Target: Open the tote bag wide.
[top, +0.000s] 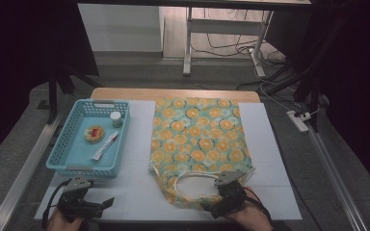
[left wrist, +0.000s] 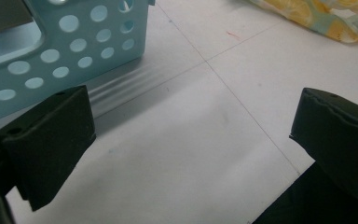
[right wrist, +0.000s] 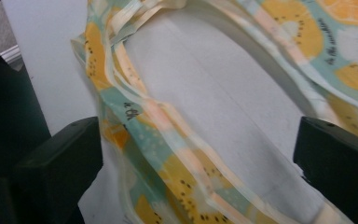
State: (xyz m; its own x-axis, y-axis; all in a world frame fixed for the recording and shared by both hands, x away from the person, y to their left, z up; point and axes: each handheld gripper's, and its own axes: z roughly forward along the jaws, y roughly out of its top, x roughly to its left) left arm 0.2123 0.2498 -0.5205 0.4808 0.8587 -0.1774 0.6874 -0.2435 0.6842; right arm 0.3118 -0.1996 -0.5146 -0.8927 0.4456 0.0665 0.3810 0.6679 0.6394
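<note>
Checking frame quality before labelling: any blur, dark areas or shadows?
High view: soft and dim, surroundings nearly black, table evenly lit. Left gripper view: basket casts a striped shadow on the table. Right gripper view: bag fabric near the claw is blurred.

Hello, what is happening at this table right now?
A person holds one tool in each hand. The right tool is open at the mouth of the flat fabric bag with orange fruit print, its jaws either side of the bag's edge and handle strap, nothing gripped yet. The left tool is open over the white table, beside the light blue perforated plastic basket.
</note>
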